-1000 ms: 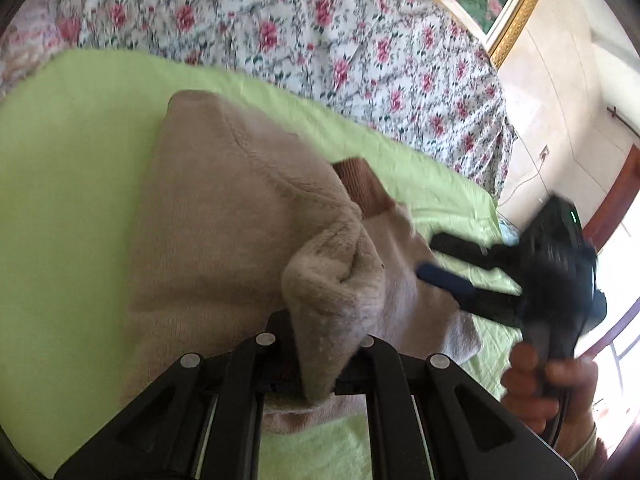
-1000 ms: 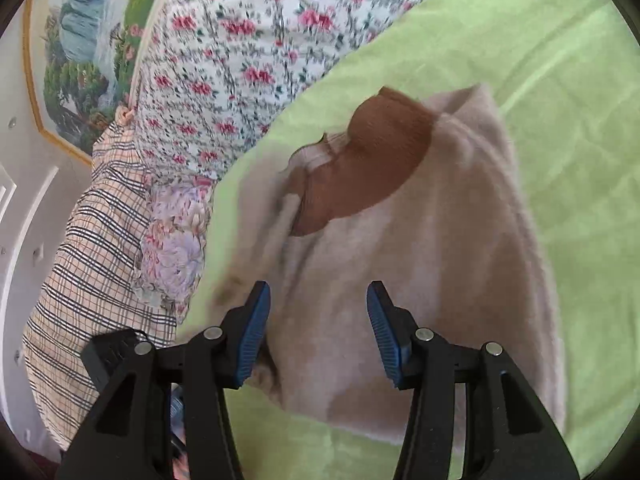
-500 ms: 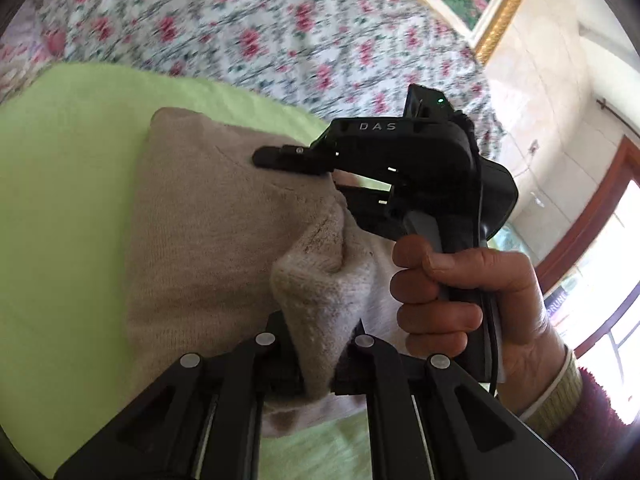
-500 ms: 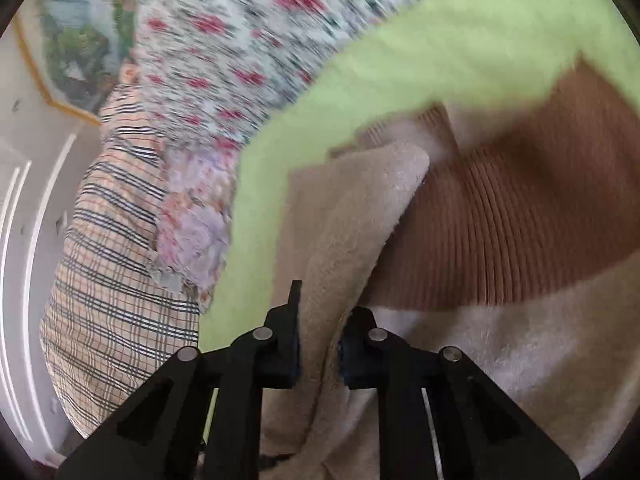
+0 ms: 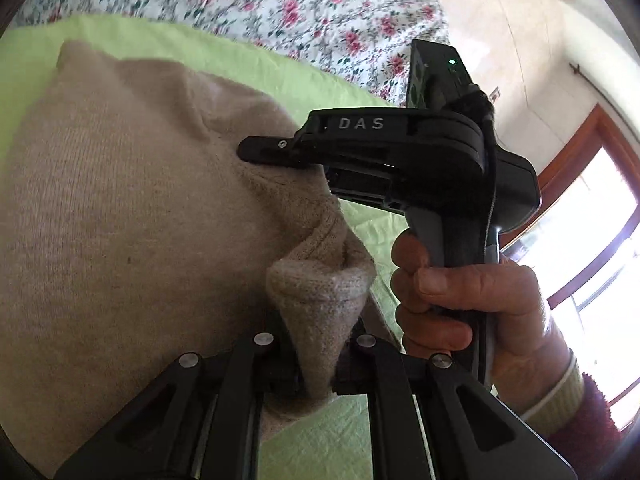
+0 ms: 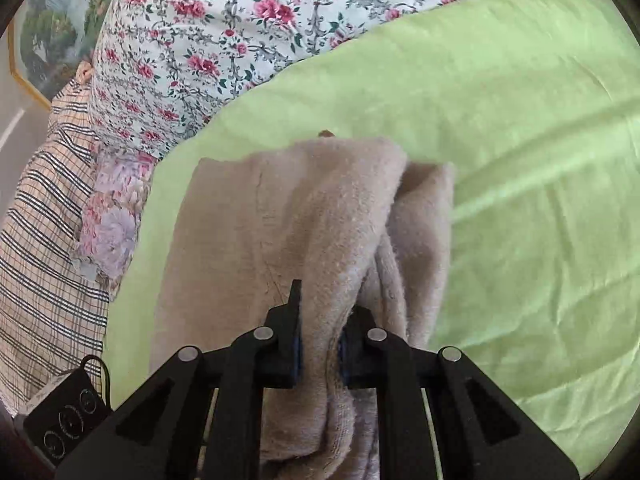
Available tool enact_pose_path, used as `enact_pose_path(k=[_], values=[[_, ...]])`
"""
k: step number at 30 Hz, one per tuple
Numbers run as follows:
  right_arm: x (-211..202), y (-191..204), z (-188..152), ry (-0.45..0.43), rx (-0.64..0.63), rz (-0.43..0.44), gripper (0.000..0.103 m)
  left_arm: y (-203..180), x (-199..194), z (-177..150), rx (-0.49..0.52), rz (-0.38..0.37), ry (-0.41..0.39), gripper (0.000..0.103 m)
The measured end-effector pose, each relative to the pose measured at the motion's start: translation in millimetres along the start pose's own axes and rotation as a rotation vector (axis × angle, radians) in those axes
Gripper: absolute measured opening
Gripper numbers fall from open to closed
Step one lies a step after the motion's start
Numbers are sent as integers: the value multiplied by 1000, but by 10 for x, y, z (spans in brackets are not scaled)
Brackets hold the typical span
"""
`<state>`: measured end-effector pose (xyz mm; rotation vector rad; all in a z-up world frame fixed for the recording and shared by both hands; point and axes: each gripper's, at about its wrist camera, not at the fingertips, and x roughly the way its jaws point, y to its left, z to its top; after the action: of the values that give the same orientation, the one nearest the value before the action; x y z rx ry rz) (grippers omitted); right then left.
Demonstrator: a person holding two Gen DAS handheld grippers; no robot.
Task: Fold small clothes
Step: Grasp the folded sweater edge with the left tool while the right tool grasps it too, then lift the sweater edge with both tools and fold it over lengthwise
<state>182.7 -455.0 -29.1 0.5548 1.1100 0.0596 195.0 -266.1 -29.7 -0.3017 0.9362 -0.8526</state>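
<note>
Pinching the beige sweater [image 5: 132,216] with both tongs, left [image 5: 316,376] and right [image 6: 319,354], each clamped on a bunched fold; we've got it lying on the bed's green sheet [image 6: 520,128] near the floral quilt [image 6: 208,40].

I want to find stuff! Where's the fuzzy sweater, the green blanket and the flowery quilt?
sweater [image 6: 320,216], right wrist view, folded top layer.
green blanket [image 6: 520,140], right wrist view, bare stretch beside the sweater.
flowery quilt [image 6: 224,40], right wrist view, middle of the print.

Both wrist views look closely down their own fingers (fisheye) at the beige sweater [image 5: 120,208] [image 6: 304,216] on the green sheet [image 5: 224,56] [image 6: 520,128].
</note>
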Motion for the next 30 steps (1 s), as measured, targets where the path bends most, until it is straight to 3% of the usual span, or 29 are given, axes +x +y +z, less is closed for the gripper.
enact_pose_path(k=[5, 7, 10, 13, 14, 15, 20, 25, 30], values=[[-115, 110, 18, -38, -66, -79, 15, -74, -67, -9, 29, -27, -3, 9], [-70, 95, -1, -14, -83, -138, 15, -95, -39, -10, 38, -37, 24, 15], [-82, -16, -61, -2, -67, -165, 25, -170, -100, -76, 61, -46, 64, 23], [-235, -34, -143, -41, -53, -208, 46, -143, -455, -178, 72, -74, 63, 40], [-287, -38, -181, -52, -49, -225, 67, -122, -548, -189, 65, -69, 55, 54], [-338, -42, -221, -63, -44, -213, 76, -74, -711, -200, 58, -61, 41, 64], [-447, -133, -372, -52, 31, -10, 76, 434, -1230, -30, -43, 36, -34, 89], [-337, -207, -388, -19, 80, 40, 77, 1093, -1056, 272, -239, 25, 49, 89], [-207, -232, -378, 25, 82, 67, 77, 1387, -765, 423, -288, -4, 93, 89]])
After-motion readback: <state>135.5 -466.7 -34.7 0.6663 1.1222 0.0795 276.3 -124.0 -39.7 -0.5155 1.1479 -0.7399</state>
